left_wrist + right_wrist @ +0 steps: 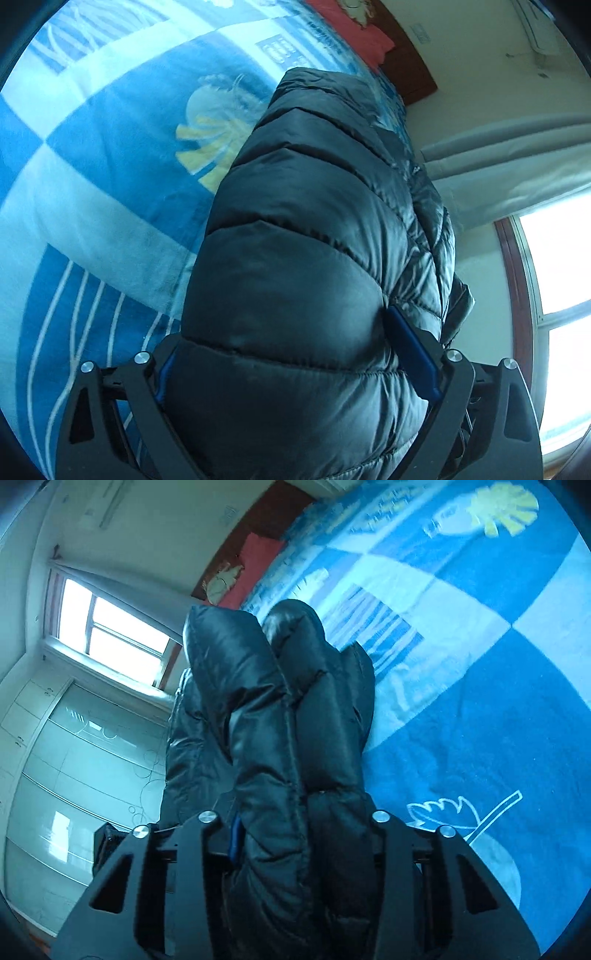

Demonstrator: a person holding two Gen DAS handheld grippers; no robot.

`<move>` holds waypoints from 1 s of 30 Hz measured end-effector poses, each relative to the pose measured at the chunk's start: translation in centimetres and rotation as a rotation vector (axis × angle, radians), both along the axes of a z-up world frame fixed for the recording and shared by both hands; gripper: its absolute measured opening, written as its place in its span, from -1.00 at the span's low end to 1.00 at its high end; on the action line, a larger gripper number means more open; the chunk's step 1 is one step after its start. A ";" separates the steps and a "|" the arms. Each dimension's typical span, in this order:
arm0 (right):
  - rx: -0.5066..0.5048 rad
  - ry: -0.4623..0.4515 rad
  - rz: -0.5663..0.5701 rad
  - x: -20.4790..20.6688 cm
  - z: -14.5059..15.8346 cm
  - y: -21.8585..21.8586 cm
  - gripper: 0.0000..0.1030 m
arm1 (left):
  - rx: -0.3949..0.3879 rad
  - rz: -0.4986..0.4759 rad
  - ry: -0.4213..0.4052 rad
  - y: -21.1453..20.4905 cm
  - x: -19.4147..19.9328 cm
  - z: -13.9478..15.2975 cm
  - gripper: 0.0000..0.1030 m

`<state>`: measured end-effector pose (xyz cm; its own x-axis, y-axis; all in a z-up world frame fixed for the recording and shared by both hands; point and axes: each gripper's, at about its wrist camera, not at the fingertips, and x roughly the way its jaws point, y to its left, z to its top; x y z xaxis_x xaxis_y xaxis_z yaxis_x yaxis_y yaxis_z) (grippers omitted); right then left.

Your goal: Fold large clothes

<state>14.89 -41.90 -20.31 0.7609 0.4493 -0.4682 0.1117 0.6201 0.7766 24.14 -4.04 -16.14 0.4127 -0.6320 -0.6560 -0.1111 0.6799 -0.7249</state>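
Note:
A black quilted puffer jacket (306, 229) fills the middle of the left wrist view and is lifted above the blue patterned blanket (92, 177). My left gripper (295, 354) is shut on a thick bunch of the jacket; its blue pads (413, 354) press into the fabric. In the right wrist view the same jacket (266, 716) bulges up in several puffy folds. My right gripper (299, 834) is shut on it too, with the fingertips buried in the fabric. The blanket (480, 686) lies to the right.
A red pillow (354, 33) lies at the head of the bed by a dark wooden headboard (410, 70). A bright window (118, 635) with curtains and a glass-front wardrobe (74, 775) stand beside the bed.

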 end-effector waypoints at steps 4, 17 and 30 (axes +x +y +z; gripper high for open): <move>0.012 -0.041 0.006 0.2 1.3 1.5 -0.31 | 0.027 -0.002 -0.056 1.5 -0.2 2.1 0.77; 0.079 -0.094 0.124 9.3 4.1 10.0 -0.32 | 0.067 0.105 -0.115 10.1 4.6 4.4 0.76; 0.078 -0.040 0.161 15.4 2.4 15.3 -0.32 | 0.098 0.139 -0.062 13.7 10.3 2.1 0.75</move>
<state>30.32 -26.65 -17.89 0.6938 0.6005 -0.3975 -0.0162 0.5649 0.8250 34.43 9.69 -14.01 0.5334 -0.5000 -0.6822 -0.1662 0.7289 -0.6641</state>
